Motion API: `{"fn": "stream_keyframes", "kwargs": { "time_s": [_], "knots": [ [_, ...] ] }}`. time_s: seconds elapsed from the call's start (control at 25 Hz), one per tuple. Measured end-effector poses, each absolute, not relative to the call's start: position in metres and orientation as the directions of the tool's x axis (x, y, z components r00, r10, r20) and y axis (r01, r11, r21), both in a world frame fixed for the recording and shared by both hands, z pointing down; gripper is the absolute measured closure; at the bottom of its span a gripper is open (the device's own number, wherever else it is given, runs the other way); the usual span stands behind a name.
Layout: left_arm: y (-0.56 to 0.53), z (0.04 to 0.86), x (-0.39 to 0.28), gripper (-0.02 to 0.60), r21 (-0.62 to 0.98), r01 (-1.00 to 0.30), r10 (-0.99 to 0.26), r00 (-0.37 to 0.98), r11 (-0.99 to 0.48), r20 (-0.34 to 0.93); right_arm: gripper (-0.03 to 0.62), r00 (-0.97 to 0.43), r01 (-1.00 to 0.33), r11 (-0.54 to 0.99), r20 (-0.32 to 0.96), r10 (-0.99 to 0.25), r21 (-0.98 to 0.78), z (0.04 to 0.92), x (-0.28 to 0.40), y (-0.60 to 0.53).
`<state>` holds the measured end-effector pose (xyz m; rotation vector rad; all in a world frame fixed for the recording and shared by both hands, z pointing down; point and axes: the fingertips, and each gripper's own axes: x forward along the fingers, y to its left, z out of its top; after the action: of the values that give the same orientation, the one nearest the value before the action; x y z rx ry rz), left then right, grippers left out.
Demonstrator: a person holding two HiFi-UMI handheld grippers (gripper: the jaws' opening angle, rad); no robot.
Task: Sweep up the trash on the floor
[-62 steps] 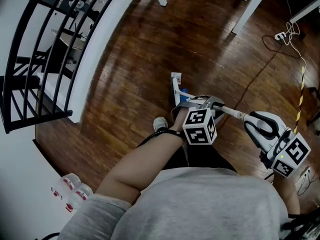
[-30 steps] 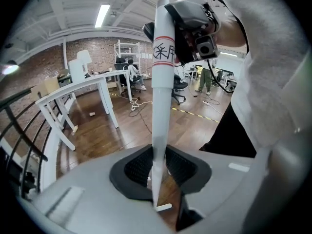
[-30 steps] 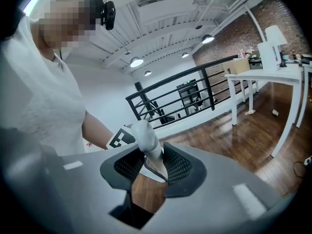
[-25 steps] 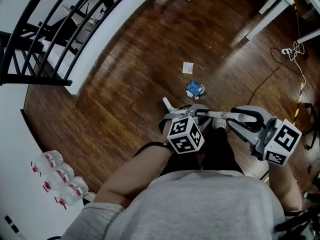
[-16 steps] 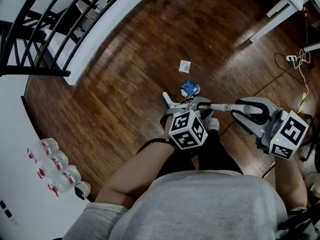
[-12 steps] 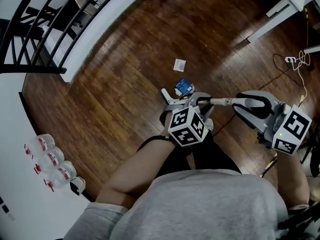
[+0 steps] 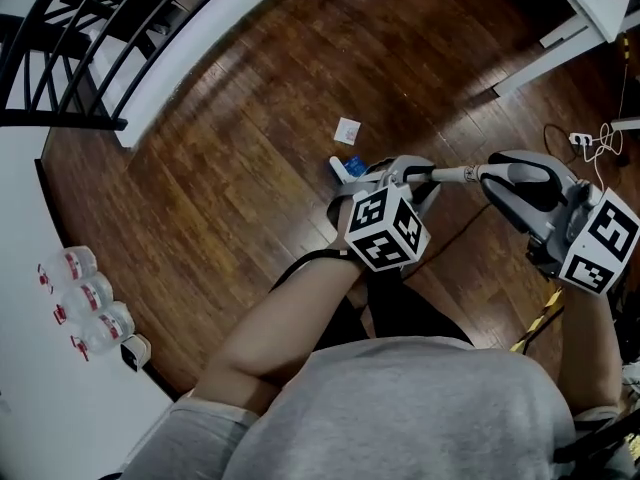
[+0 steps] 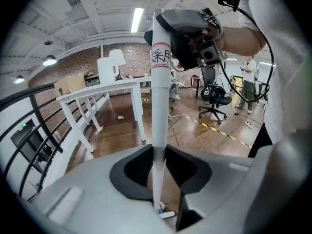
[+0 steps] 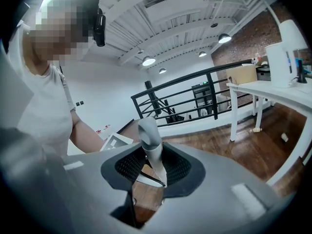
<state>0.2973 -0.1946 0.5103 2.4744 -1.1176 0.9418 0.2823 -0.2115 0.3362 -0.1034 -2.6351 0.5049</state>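
The wooden floor (image 7: 250, 198) fills the head view, with the railing (image 7: 90, 28) along its upper left edge and three bottles (image 7: 85, 296) by the left wall. The floor has slid down and left in the view over the last second, so the person seems to have stepped forward.

The broom (image 8: 160, 96) runs across in front of the person. The left gripper (image 8: 157, 167) is clamped on its white stick, low down. The right gripper (image 9: 153, 167) is clamped on the grey grip (image 9: 148, 135) at the top end. Neither grip has changed.

What has changed is at the bottom. A second ago the broom head (image 7: 345, 173) lay apart from the blue wrapper (image 7: 352, 164). Now the head is up against it (part of the wrapper is hidden by the left gripper). Both lie out in the open floor, well off the railing edge.

The paper scrap (image 7: 347, 130) lies just beyond, not touched by the broom.

So the sweep looks to be starting on the wrapper, with the scrap left to gather. No dustpan shows in any view.
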Motion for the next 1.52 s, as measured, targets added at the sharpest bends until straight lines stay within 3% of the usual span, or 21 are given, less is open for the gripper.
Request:
{"fn": "stream_keyframes", "kwargs": {
  "time_s": [0.72, 1.08, 1.52],
  "knots": [
    [-0.26, 0.489, 0.293, 0.503, -0.058, -0.743, -0.612, 0.501, -0.667, 0.612, 0.484, -0.894, -0.026, 0.953, 0.434, 0.114, -0.302, 0.314, 0.272, -0.261],
    [-0.259, 0.469, 0.285, 0.505, -0.093, -0.717, -0.593, 0.489, -0.691, 0.64, 0.474, -0.921, -0.007, 0.945, 0.371, 0.122, -0.328, 0.292, 0.267, -0.258],
    [-0.214, 0.429, 0.26, 0.505, -0.153, -0.593, -0.521, 0.52, -0.791, 0.677, 0.468, -0.949, -0.076, 0.934, 0.314, 0.041, -0.35, 0.259, 0.264, -0.212]
  ]
}}
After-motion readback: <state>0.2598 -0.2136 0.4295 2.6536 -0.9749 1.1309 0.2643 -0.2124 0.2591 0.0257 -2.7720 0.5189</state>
